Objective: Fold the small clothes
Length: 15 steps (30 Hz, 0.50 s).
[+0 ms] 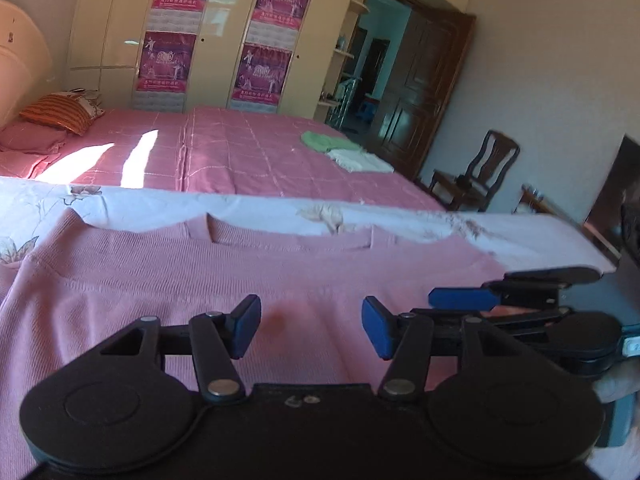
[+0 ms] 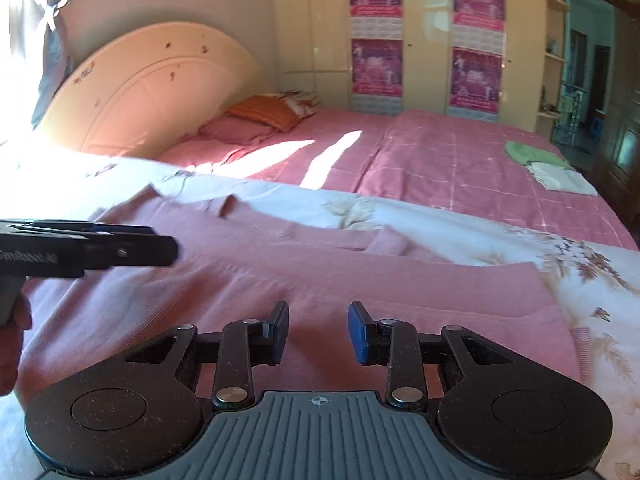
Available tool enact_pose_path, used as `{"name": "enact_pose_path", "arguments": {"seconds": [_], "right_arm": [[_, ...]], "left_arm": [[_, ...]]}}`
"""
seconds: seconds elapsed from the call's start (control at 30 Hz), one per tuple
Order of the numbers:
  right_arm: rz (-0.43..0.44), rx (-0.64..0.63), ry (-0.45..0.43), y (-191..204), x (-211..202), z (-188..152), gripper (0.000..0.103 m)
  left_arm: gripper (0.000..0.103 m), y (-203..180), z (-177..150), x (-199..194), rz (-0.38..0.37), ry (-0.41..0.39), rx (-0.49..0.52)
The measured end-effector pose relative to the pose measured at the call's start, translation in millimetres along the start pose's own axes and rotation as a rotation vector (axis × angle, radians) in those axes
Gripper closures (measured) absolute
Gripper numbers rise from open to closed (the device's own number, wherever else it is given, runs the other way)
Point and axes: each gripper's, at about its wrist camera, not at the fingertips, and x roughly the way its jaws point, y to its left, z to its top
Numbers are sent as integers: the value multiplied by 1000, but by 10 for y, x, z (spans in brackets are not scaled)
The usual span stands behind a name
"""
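Pink garment (image 1: 168, 280) lies flat on floral sheet (image 1: 400, 222), long axis crosswise, directly beneath both tools. Left tool (image 1: 311, 326) and right tool (image 2: 318, 332) part-open, empty (right tool nearer the garment's free side edge).

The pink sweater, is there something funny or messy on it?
Yes. The pink sweater has a small darker reddish spot, like a stain, just ahead of the open left gripper. The white flowered cloth under the sweater also looks frayed and brownish along its far edge. What caused either mark cannot be told.
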Motion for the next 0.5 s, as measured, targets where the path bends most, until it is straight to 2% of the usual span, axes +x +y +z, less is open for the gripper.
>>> {"name": "enact_pose_path", "arguments": {"seconds": [0.07, 0.1, 0.13, 0.17, 0.2, 0.23, 0.3, 0.33, 0.4, 0.5], "right_arm": [[-39, -30, 30, -67, 29, -67, 71], [-68, -16, 32, -185, 1, -109, 63], [-123, 15, 29, -357, -56, -181, 52], [-231, 22, 40, -490, -90, -235, 45], [-335, 23, 62, -634, -109, -305, 45], [-346, 76, 65, -818, -184, -394, 45], [-278, 186, 75, -1046, -269, -474, 45], [-289, 194, 54, -1041, -348, -460, 45], [-273, 169, -26, -848, -533, -383, 45], [-123, 138, -91, -402, -689, -282, 46]], "left_arm": [[48, 166, -94, -77, 54, 0, 16], [48, 323, -125, -159, 97, -9, 7], [48, 513, -149, -232, 150, -2, -14], [50, 700, -180, -297, 194, 11, -36], [52, 871, -217, -375, 203, 9, -61], [52, 1028, -209, -450, 201, 9, -86], [53, 1114, -200, -550, 185, 2, -111], [54, 1080, -170, -599, 190, -4, -132], [52, 862, -124, -699, 156, -41, -129], [50, 339, -163, -713, 87, -55, -60]]}}
